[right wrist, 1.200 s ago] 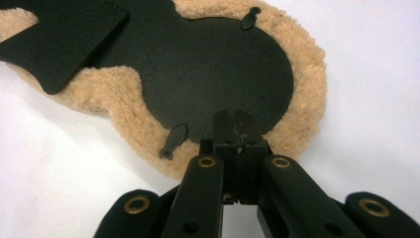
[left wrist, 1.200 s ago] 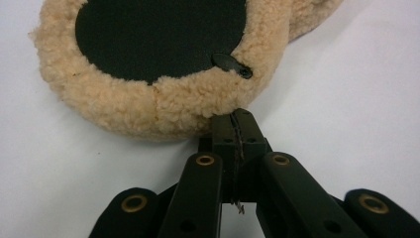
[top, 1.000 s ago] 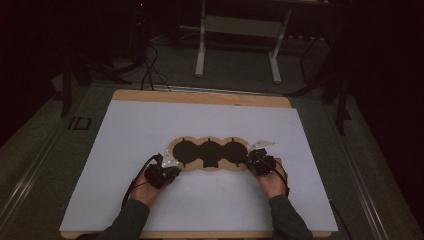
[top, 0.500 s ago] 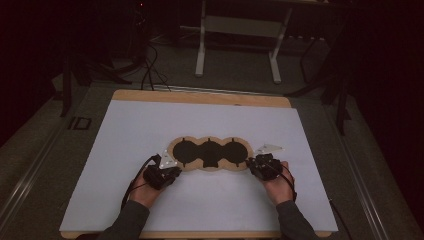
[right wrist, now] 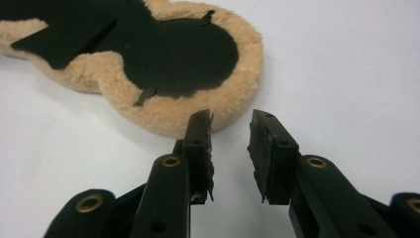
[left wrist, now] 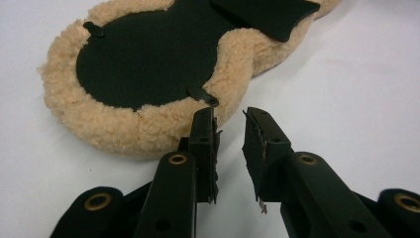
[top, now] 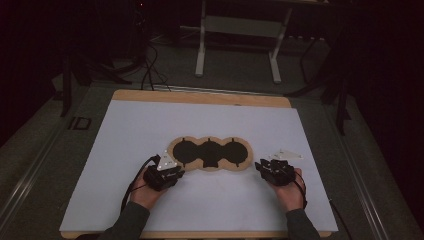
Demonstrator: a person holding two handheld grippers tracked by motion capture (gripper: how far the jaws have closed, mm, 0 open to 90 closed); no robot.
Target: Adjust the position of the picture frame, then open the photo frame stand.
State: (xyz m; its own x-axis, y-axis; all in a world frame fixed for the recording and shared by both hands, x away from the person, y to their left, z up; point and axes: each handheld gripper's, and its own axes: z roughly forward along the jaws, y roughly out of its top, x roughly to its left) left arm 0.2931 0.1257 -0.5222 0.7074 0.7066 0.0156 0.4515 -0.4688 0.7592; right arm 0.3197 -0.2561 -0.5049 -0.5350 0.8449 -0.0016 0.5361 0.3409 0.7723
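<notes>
A tan fleece pad (top: 209, 152) with three joined round lobes and a black inner face lies flat on the white table top. My left gripper (top: 173, 167) sits at the pad's left end, my right gripper (top: 259, 166) just off its right end. In the left gripper view the left gripper (left wrist: 230, 116) is open, its tips just short of the pad's (left wrist: 148, 64) fleece rim. In the right gripper view the right gripper (right wrist: 230, 119) is open beside the pad's (right wrist: 183, 49) rim. Both pairs of jaws have just been opening, with nothing between them.
The white sheet (top: 125, 150) covers a wooden board whose far edge (top: 200, 97) shows. Beyond it stand a grey metal frame (top: 240, 25) and loose cables (top: 150, 70) on a dark floor. Wide white surface lies around the pad.
Both grippers have opened and let go of the pad's ends. The right hand has drawn back to the right, away from the pad; the left hand has stayed put.
</notes>
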